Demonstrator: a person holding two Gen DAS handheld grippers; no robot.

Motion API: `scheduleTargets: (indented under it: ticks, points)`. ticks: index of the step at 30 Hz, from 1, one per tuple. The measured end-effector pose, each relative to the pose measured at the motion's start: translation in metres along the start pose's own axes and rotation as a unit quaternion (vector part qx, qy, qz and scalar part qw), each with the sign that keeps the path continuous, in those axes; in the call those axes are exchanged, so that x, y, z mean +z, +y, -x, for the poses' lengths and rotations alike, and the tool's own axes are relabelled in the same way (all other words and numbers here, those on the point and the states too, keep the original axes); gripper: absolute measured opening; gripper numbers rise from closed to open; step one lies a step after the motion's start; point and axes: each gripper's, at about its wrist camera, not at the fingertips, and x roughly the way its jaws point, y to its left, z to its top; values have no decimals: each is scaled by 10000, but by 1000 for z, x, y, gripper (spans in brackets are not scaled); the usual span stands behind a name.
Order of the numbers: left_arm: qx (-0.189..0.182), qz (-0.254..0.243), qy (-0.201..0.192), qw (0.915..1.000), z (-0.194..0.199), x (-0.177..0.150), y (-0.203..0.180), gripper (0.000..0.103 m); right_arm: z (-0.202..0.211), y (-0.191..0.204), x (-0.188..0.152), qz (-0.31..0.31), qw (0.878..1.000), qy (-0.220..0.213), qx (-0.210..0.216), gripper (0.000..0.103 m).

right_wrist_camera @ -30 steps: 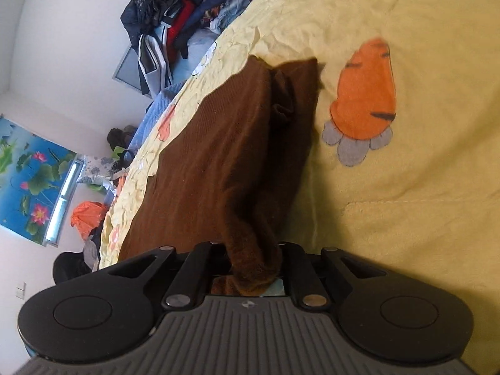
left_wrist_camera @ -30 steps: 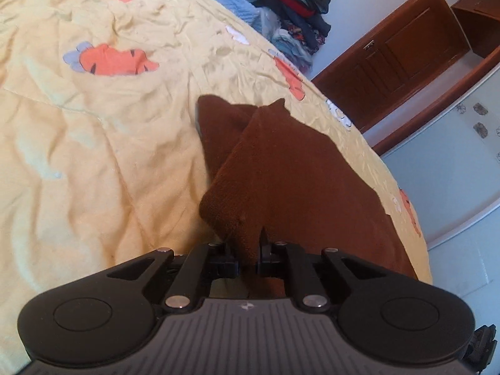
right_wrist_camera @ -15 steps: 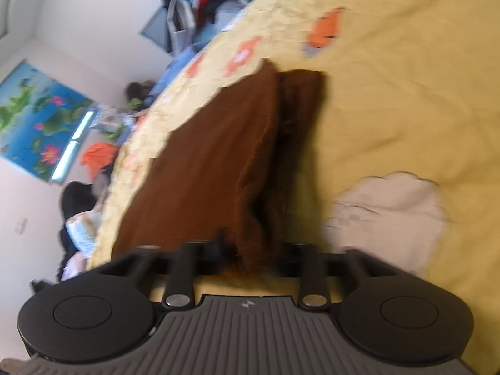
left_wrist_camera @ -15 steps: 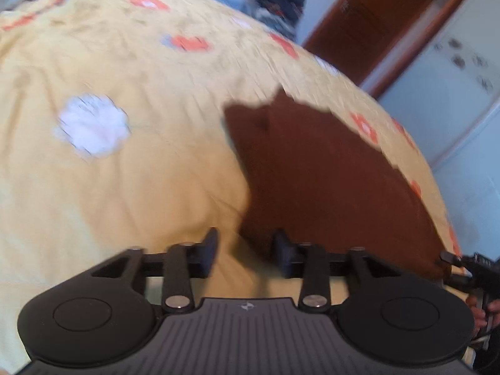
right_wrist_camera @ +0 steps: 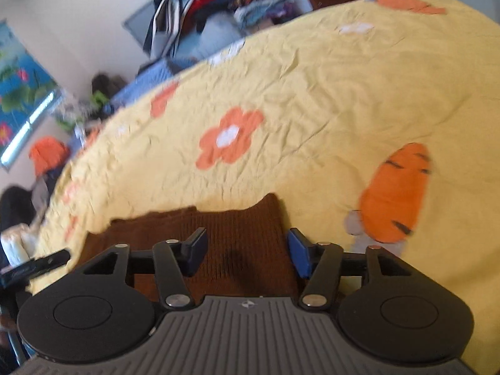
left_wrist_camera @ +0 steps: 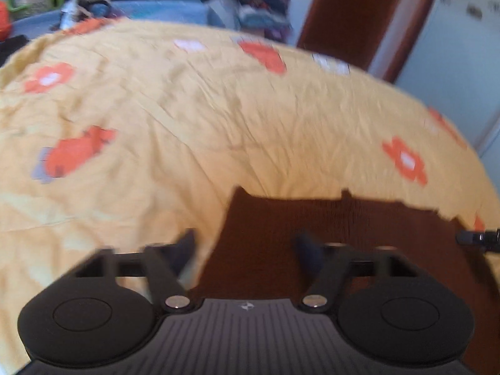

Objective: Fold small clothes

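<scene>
The brown garment lies flat, apparently folded, on the bed. Left hand-held gripper and right hand-held gripper both stand apart, holding nothing. Further folds possibly remain.

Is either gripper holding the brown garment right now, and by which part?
Nothing is held. The left gripper and right gripper are both open above the brown knitted garment lying on the yellow bedspread.

The brown ribbed knit cloth garment looks soft, matt and slightly fuzzy. The yellow bed sheet with orange flower and carrot prints is thin, matt, finely creased cloth. Both grippers' black housings are matt plastic with shiny metal pivot pins; one blue pad looks smooth.
</scene>
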Motion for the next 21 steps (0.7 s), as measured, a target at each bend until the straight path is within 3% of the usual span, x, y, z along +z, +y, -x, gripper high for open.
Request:
scheduleTargets:
  ticks: [1,2,5,6,8,10,12,13,14,15,16,17,19,21]
  points:
    - [144,-188,-147,9996,-1,1,-6,12,-3,3,-3,114,9999,32,62,13]
    - [113,-225,-135,9996,-1,3,-7,5,-2,5,-3,142,9998,-63,80,14]
    - [320,51,-455,9984,6,0,3,5,21,5,-3,87,9976,-639,260,14]
    - [425,88,-328,9985,-1,-3,8,5,22,0,-4,-16,9972,-699,276,14]
    - [462,-108,-614,9970,0,-13,8,6,7,-11,-9,-106,9983,-576,80,14]
    - [698,-351,-660,9948,5,-16,-3,9,0,-14,-16,-147,9976,-666,152,15]
    - [1020,-612,-737,9902,14,-16,-17,10,3,-14,-16,-378,9969,-673,154,25]
    - [1105,-702,-830,9879,22,-17,-24,11,9,-12,-16,-450,9960,-752,155,42]
    - [1094,-766,-969,9863,32,-18,-30,14,19,-9,-17,-429,9943,-971,125,55]
    - [959,-837,-1150,9852,42,-19,-36,17,30,-4,-17,-358,9920,-1208,89,56]
    - [778,-919,-1296,9842,48,-21,-43,30,39,1,-18,-321,9900,-1367,88,56]
    - [620,-1019,-1356,9836,50,-21,-52,57,44,6,-19,-327,9887,-1455,161,56]
    - [489,-1253,-1369,9814,42,-22,-69,85,42,21,-21,-185,9896,-1389,332,58]
    - [580,-1530,-1237,9787,23,-24,-82,84,24,41,-25,302,9930,-1139,41,66]
